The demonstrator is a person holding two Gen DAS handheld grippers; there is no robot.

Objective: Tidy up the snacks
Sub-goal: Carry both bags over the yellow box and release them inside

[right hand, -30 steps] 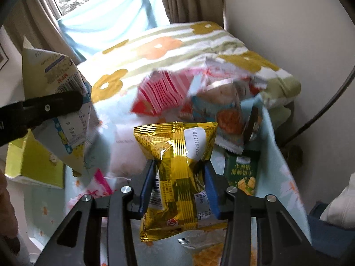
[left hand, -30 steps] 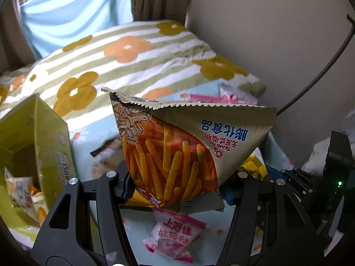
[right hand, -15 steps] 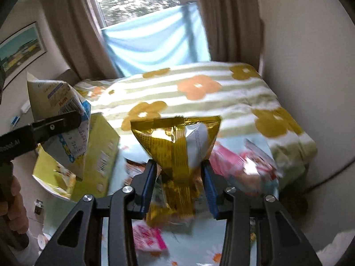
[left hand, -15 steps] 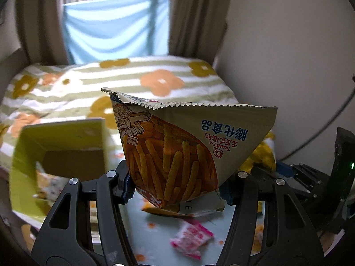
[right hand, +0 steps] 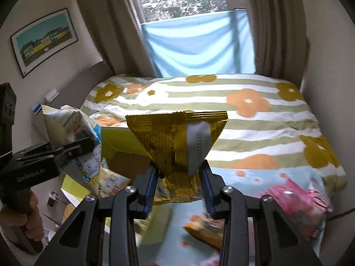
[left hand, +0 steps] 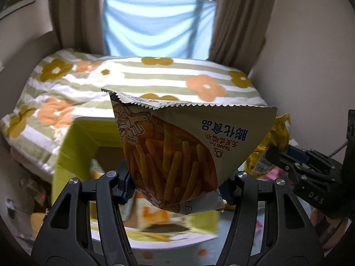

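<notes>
My left gripper [left hand: 177,184] is shut on a beige bag of corn sticks [left hand: 177,141] and holds it upright in the air. Behind and below the bag stands an open yellow-green box [left hand: 75,146] with several snack packs inside. My right gripper [right hand: 179,177] is shut on a gold foil packet [right hand: 177,137], its jaws closing tighter on it. In the right wrist view the box [right hand: 119,139] lies just left of the packet. The left gripper [right hand: 73,148] and its bag [right hand: 71,124] hang over the box's left side. The left wrist view shows the gold packet [left hand: 275,137] at far right.
Pink snack packs [right hand: 297,199] and an orange pack [right hand: 206,226] lie on a light blue flowered cloth [right hand: 255,177] at the lower right. A striped flowered duvet [right hand: 244,115] covers the bed behind. A person's hand [right hand: 28,217] grips the left tool's handle. Walls stand close on both sides.
Both grippers have risen and swung left with their bags. The snack pile has slid out to the right and the yellow-green box now lies in front of both.
</notes>
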